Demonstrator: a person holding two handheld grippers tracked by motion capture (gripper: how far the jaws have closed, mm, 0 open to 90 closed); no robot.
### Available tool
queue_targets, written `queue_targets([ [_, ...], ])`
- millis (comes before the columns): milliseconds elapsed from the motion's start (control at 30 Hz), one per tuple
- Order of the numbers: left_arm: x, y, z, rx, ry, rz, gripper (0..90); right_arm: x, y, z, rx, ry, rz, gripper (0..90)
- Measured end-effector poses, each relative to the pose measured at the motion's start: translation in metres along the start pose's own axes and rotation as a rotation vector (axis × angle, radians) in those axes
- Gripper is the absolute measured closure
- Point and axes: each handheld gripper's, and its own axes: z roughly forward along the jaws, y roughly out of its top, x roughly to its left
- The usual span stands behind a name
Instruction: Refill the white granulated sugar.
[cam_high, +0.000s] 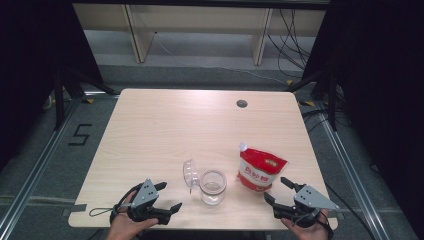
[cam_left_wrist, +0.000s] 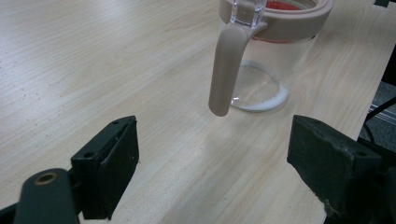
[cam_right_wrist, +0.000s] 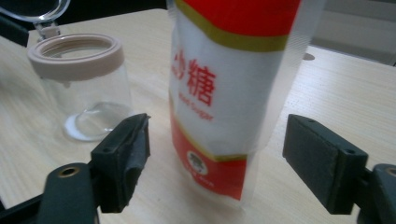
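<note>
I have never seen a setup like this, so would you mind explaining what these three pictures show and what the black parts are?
There is no robot here: a person holds a hand tool with two black jaws in each hand. The high view looks down on a wooden table, with the left gripper and the right gripper near its front edge. The other two pictures come from cameras riding on those tools, so the black blocks at the bottom are each tool's own jaws. On the table stand a clear glass jar with a beige rim, its lid flipped open, and a red and white sugar pouch. Both grippers are open and hold nothing; the right one's jaws stand on either side of the pouch without touching it.
</note>
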Motion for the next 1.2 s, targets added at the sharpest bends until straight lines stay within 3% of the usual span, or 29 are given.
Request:
queue_targets([
  [200,0.000,0.000,0.001,0.003,-0.001,0.002,16.4,-0.011,-0.001,0.020,-0.020,0.051,-0.034,24.0],
  [233,0.000,0.000,0.000,0.000,0.005,0.004,16.3,-0.011,0.000,0.022,-0.016,0.056,-0.008,23.6],
  [300,0.000,0.000,0.000,0.001,0.002,0.004,16.4,-0.013,0.000,0.024,-0.016,0.067,-0.011,23.4],
  [533,0.000,0.000,0.000,0.009,0.005,0.015,16.4,-0.020,0.001,0.047,-0.060,0.106,-0.087,22.7],
  [567,-0.001,0.000,0.000,0.003,0.005,0.014,16.4,-0.016,0.000,0.047,-0.037,0.118,-0.044,22.6],
  [600,-0.001,0.000,0.000,0.003,0.005,0.014,16.4,-0.018,0.001,0.050,-0.053,0.116,-0.085,22.6],
  [633,-0.001,0.000,0.000,0.004,0.005,0.016,16.4,-0.018,0.001,0.053,-0.048,0.131,-0.070,22.8],
  [800,-0.001,-0.001,0.001,0.008,-0.002,0.015,16.4,-0.017,0.001,0.056,-0.052,0.128,-0.056,25.2],
  [833,-0.001,-0.001,0.002,0.010,-0.006,0.015,16.5,-0.019,0.001,0.059,-0.063,0.122,-0.076,26.2],
  [867,-0.001,-0.001,0.002,0.010,-0.006,0.015,16.5,-0.016,0.001,0.058,-0.042,0.125,-0.043,27.2],
  [1067,-0.001,-0.001,0.001,0.010,-0.006,0.017,16.7,-0.018,0.001,0.059,-0.061,0.121,-0.065,35.2],
  [1100,0.000,0.000,0.001,0.008,-0.002,0.052,16.7,-0.019,0.001,0.060,-0.077,0.121,-0.071,36.0],
  [1133,0.000,0.000,0.001,0.007,-0.001,0.050,16.8,-0.018,0.001,0.059,-0.081,0.119,-0.052,36.5],
  [1167,-0.002,-0.001,0.002,0.007,-0.002,0.017,16.8,-0.018,0.001,0.059,-0.084,0.119,-0.059,36.9],
  [1200,-0.002,-0.001,0.002,0.007,-0.002,0.017,16.8,-0.018,0.001,0.059,-0.084,0.119,-0.059,36.9],
])
